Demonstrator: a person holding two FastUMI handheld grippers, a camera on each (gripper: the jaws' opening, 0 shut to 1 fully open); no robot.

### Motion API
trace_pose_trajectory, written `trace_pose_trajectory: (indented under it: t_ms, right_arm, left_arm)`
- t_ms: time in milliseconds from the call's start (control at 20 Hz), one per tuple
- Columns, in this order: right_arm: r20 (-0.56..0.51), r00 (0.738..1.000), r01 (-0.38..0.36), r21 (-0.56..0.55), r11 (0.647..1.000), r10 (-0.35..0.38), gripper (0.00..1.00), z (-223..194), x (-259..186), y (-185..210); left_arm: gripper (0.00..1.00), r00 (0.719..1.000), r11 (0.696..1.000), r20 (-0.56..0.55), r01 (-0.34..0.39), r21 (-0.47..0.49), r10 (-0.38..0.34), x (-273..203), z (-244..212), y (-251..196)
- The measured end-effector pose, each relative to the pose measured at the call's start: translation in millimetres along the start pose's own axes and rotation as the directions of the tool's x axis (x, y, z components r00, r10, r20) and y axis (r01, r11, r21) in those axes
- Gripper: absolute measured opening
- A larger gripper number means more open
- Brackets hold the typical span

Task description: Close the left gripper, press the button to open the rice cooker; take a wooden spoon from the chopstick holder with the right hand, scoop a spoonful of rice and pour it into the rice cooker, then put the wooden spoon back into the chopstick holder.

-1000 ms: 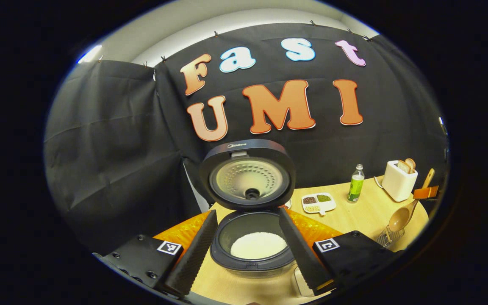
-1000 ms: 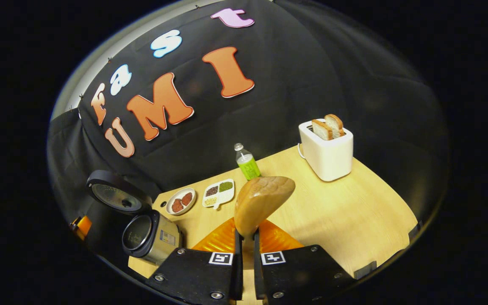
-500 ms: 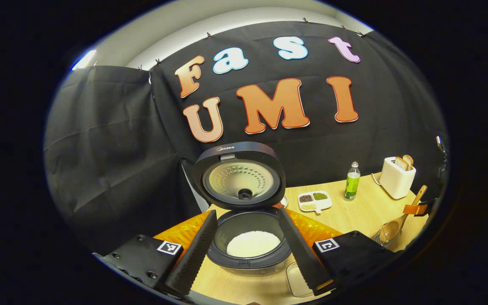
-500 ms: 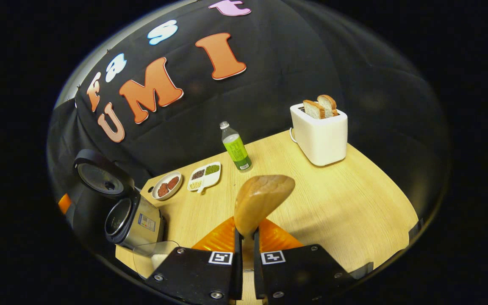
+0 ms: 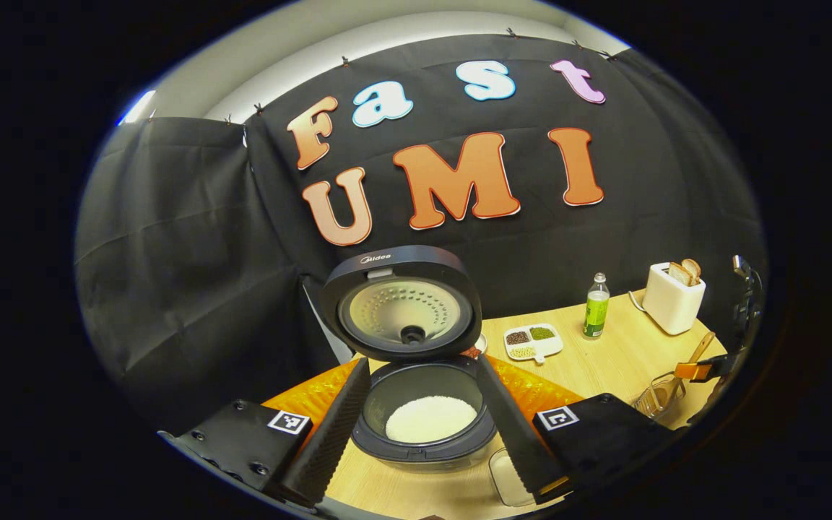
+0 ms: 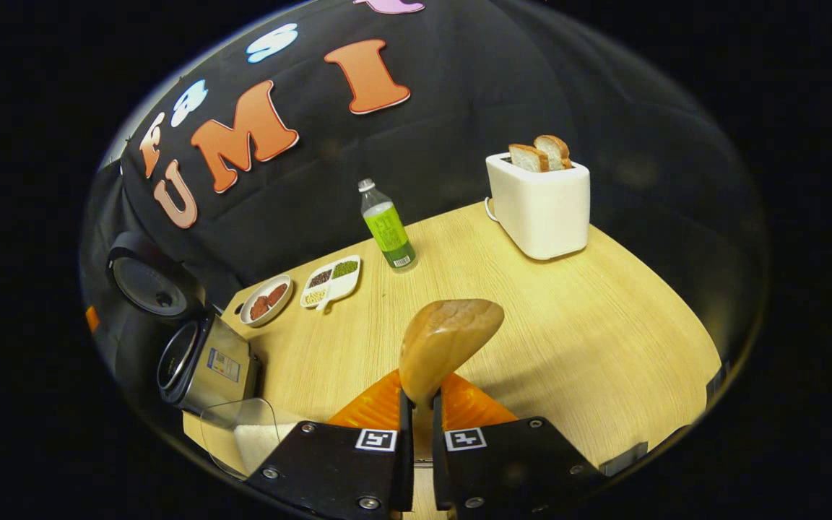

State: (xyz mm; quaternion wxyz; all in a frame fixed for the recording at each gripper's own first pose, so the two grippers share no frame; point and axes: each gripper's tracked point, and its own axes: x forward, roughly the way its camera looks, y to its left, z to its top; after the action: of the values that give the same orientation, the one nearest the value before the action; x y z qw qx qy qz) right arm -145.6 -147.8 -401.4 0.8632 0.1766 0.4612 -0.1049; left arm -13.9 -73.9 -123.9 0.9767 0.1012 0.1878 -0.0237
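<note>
My right claw (image 6: 417,419) pinches the brown wooden spoon (image 6: 445,343), handle along the fingers, bowl pointing forward-up over the pale tabletop (image 6: 568,325). My left claw (image 5: 416,426) is spread before the open black rice cooker (image 5: 416,404).

Black cloth wall (image 5: 185,253) hung in folds straight ahead of the left gripper view, clipped along its top edge. Pale ceiling strip (image 5: 358,36) above, with a bright light patch (image 5: 136,107) to the upper left. Light wooden tabletop (image 6: 568,310) spread ahead in the right gripper view, black cloth behind it.
</note>
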Motion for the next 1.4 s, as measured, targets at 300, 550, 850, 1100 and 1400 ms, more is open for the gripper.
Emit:
trace_pose_trajectory:
  t_ms: [300, 550, 850, 1100, 1400]
  right_arm:
    - [-0.062, 0.997, 0.049, 0.051, 0.997, -0.046, 0.28, -6, -1, -10]
    - [-0.033, 0.995, 0.094, 0.078, 0.992, -0.092, 0.62, 10, -17, -19]
    - [0.095, 0.98, 0.175, 0.036, 0.984, -0.177, 0.82, 66, -58, -36]
    - [0.249, 0.95, 0.196, -0.014, 0.98, -0.187, 0.82, 126, -102, -26]
    - [0.318, 0.931, 0.205, -0.052, 0.977, -0.179, 0.82, 141, -131, -12]
  left_arm:
    - [0.92, 0.999, 0.999, 0.028, 0.042, 0.013, -0.042, 14, 12, -3]
    - [0.92, 0.996, 0.998, 0.059, 0.071, -0.003, -0.07, 29, 29, 5]
    - [0.91, 0.991, 0.991, 0.105, 0.093, -0.095, -0.082, 60, 68, 40]
    - [0.98, 0.987, 0.968, 0.122, 0.125, -0.217, -0.1, 103, 125, 72]
    - [0.98, 0.989, 0.958, -0.033, 0.134, -0.254, -0.147, 175, 123, 69]
